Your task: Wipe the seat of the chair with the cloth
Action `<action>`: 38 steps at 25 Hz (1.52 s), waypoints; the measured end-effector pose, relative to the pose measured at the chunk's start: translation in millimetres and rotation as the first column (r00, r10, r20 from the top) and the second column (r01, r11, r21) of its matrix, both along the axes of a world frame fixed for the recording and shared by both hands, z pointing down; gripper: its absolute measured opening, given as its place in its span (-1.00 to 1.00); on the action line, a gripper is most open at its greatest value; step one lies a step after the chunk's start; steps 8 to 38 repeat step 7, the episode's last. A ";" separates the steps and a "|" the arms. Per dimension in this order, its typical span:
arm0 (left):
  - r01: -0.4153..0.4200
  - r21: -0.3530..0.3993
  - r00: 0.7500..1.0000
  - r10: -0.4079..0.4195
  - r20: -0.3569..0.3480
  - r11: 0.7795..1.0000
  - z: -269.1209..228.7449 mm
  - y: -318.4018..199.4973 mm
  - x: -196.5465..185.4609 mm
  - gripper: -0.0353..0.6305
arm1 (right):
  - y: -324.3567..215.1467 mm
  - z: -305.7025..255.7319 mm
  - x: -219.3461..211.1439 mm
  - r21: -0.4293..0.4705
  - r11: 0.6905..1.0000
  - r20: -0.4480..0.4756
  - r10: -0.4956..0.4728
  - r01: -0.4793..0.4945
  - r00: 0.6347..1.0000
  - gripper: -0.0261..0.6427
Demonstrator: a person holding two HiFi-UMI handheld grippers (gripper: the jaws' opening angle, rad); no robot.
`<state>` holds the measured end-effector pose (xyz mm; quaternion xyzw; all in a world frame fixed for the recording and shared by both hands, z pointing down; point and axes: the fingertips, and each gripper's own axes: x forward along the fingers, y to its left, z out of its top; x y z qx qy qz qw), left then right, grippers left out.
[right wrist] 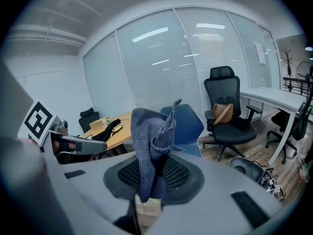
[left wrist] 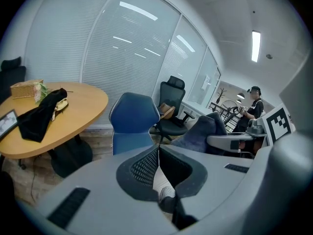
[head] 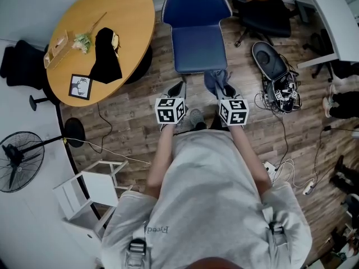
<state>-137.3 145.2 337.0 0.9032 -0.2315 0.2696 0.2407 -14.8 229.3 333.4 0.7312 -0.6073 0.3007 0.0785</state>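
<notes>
Right gripper (head: 228, 89) was clamped on the cloth (right wrist: 150, 136), just short of the blue chair (head: 199, 48) at upper centre of frame. Left gripper (head: 180, 86) was closed and empty. Best move: press cloth flat on seat, sweep in overlapping passes.

Black-and-white squares pattern the cubes on my left gripper (head: 179, 86) and right gripper (head: 226, 88). Mid-frame, slate-blue knitted cloth (head: 213, 78); above, deep blue padded chair (head: 196, 46); upper left, honey-orange round wooden table (head: 126, 13), black garment (head: 106, 58).
</notes>
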 end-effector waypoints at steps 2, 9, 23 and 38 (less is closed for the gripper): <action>0.009 -0.004 1.000 -0.009 -0.007 1.000 -0.5 -0.7 -0.5 -0.81 | -0.4 -1.5 -0.7 0.002 1.000 -0.004 -0.004 0.004 1.000 -0.68; 0.042 -0.011 0.999 -0.042 -0.028 0.999 -2.2 -5.3 -7.0 -0.81 | -5.0 -3.6 -6.3 0.009 1.000 -0.020 -0.028 0.028 0.999 -0.68; 0.042 -0.011 0.999 -0.042 -0.028 0.999 -2.2 -5.3 -7.0 -0.81 | -5.0 -3.6 -6.3 0.009 1.000 -0.020 -0.028 0.028 0.999 -0.68; 0.042 -0.011 0.999 -0.042 -0.028 0.999 -2.2 -5.3 -7.0 -0.81 | -5.0 -3.6 -6.3 0.009 1.000 -0.020 -0.028 0.028 0.999 -0.68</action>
